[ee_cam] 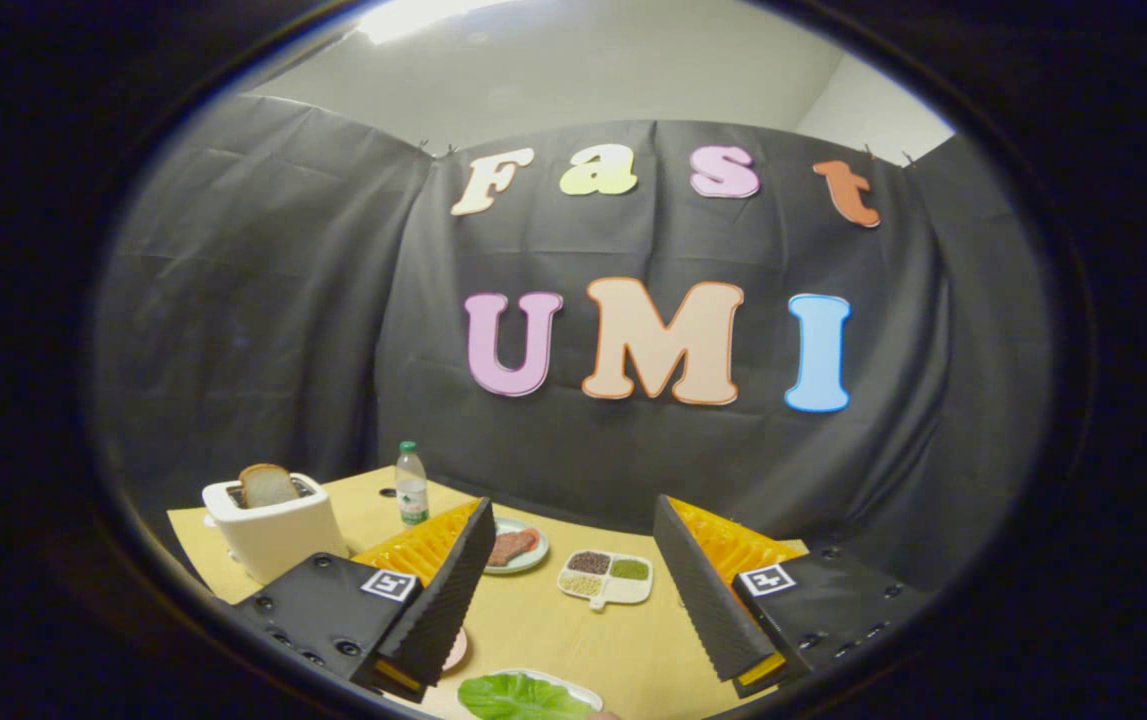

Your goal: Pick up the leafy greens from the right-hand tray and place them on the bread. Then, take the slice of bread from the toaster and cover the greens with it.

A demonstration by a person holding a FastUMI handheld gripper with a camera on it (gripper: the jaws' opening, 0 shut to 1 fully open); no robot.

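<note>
My hand-held gripper (573, 590) spread wide above the desk (553, 630), holding nothing.
Leafy greens (523, 697) on a tray (583, 692) low between my fingers; bread slice (267, 485) upright in toaster (273, 525), beyond my left finger.

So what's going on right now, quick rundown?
Gripper open, holding nothing, above the table. Leafy greens on their tray, low between the fingers. Bread slice upright in toaster. Nothing in the way.
</note>
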